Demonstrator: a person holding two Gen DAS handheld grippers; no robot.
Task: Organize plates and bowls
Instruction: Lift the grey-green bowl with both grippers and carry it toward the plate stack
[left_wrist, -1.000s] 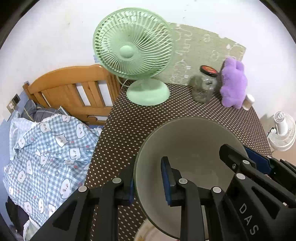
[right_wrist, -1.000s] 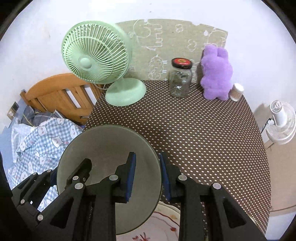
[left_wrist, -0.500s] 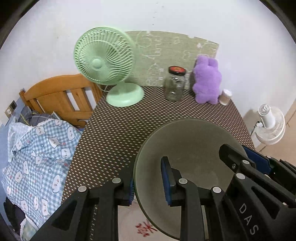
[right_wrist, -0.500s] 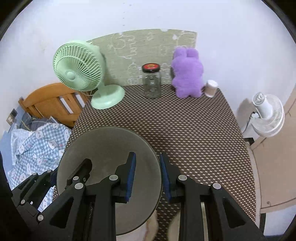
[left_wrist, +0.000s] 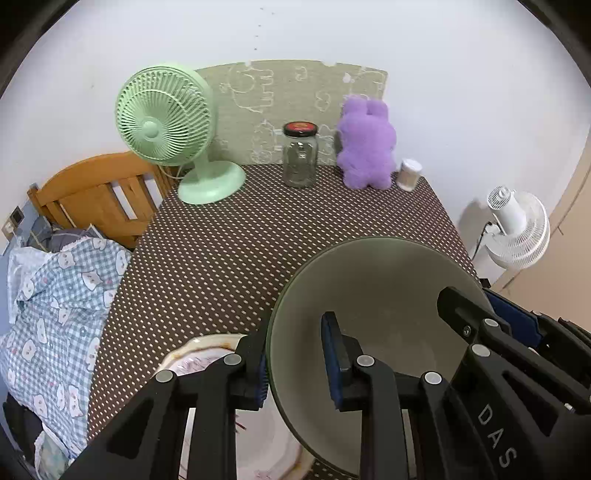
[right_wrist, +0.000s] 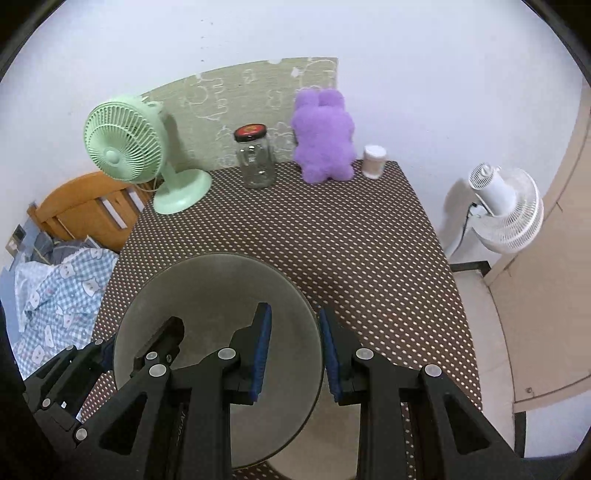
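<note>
A grey-green bowl (left_wrist: 384, 291) is held in the air above the near part of the polka-dot table (left_wrist: 240, 243) by both grippers. My left gripper (left_wrist: 295, 360) is shut on its left rim. My right gripper (right_wrist: 293, 352) is shut on its right rim; the bowl fills the lower left of the right wrist view (right_wrist: 214, 295). A white patterned plate (left_wrist: 195, 360) with a brown edge lies on the table below the bowl, partly hidden by my left gripper and the bowl.
At the table's back stand a green fan (left_wrist: 173, 129), a glass jar with a dark lid (left_wrist: 300, 155), a purple plush toy (left_wrist: 365, 147) and a small white container (left_wrist: 409, 174). A bed with a checked quilt (left_wrist: 55, 295) is left; a white floor fan (left_wrist: 517, 229) is right.
Both grippers have drawn back toward the near edge of the table with the bowl, which is still held the same way. The patterned plate has come into view below it.
</note>
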